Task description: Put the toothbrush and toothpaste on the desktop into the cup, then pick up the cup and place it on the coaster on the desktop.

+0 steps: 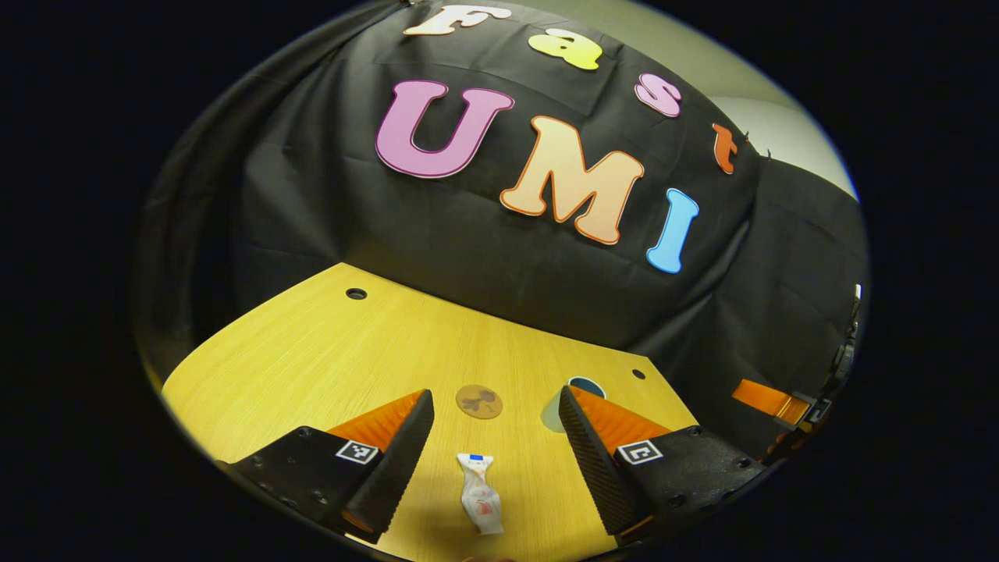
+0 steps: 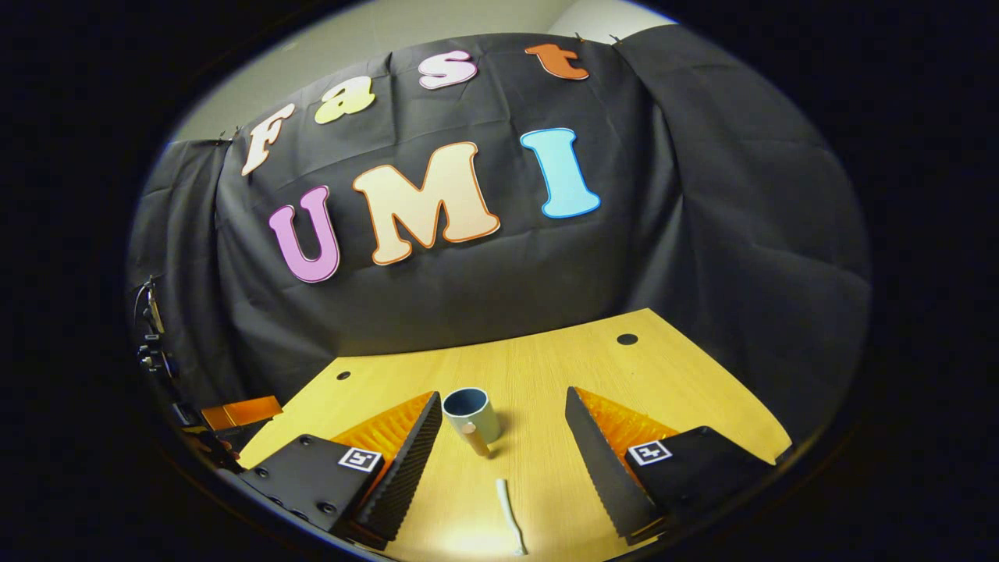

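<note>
In the left gripper view a white toothpaste tube (image 1: 479, 493) lies on the yellow desktop (image 1: 328, 351), between the wide-apart fingers of my open left gripper (image 1: 494, 406). Beyond it sits a round brown coaster (image 1: 478, 401), and a blue cup rim (image 1: 587, 385) peeks out behind the right finger. In the right gripper view a pale blue cup (image 2: 471, 414) with a wooden handle stands upright ahead of my open right gripper (image 2: 504, 409). A white toothbrush (image 2: 510, 515) lies on the desktop between its fingers, close to the camera. Neither gripper holds anything.
Black cloth walls the booth behind and beside the desk. Small dark holes (image 1: 356, 293) (image 2: 627, 339) mark the desktop near its back corners. An orange and black device (image 2: 238, 412) (image 1: 769, 400) shows past the desk edge.
</note>
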`<state>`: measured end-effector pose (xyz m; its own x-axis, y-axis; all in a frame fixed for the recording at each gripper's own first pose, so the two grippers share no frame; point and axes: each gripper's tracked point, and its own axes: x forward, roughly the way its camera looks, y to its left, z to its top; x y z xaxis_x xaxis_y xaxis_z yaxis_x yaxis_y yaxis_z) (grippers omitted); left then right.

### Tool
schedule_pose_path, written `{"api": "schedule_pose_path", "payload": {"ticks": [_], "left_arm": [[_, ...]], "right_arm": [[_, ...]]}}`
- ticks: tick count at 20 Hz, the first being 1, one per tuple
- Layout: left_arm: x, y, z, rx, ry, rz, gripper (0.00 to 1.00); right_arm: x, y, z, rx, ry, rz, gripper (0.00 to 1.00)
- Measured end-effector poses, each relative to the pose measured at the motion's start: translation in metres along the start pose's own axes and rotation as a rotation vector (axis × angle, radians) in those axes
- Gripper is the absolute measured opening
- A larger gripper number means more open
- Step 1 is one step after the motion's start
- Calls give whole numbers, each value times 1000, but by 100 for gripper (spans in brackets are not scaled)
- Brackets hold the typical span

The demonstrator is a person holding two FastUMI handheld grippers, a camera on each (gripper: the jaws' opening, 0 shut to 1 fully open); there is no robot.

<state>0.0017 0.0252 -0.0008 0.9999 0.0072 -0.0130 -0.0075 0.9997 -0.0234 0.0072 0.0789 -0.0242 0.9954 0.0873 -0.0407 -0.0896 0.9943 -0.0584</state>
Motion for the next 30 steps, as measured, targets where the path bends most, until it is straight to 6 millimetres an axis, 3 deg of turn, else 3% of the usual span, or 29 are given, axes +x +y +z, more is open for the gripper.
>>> {"api": "schedule_pose_path", "payload": {"ticks": [8,15,16,17,20,23,25,26,27,30], "left_arm": [[-3,18,-3,4,12,45,95],[-12,34,-14,29,44,93,95],[-13,37,-18,27,50,101,95],[-15,40,-20,23,57,110,95],[-22,54,-26,9,74,144,95],[-29,69,-35,-3,91,182,95],[-34,82,-43,-15,110,217,95],[-37,87,-45,-21,118,237,95],[-40,91,-46,-28,121,247,95],[-47,100,-49,-35,123,278,95]], "right_arm": [[18,1,-24,-56,97,4,98],[46,-8,-103,-177,419,-9,99],[49,-8,-112,-197,463,-2,94],[54,-7,-124,-211,510,6,98],[69,-6,-158,-225,652,25,99],[79,-3,-185,-224,769,27,94],[81,-6,-200,-252,831,14,98],[82,-7,-207,-268,858,5,99],[82,-7,-213,-283,880,1,93],[82,-3,-230,-316,940,0,96]]}}
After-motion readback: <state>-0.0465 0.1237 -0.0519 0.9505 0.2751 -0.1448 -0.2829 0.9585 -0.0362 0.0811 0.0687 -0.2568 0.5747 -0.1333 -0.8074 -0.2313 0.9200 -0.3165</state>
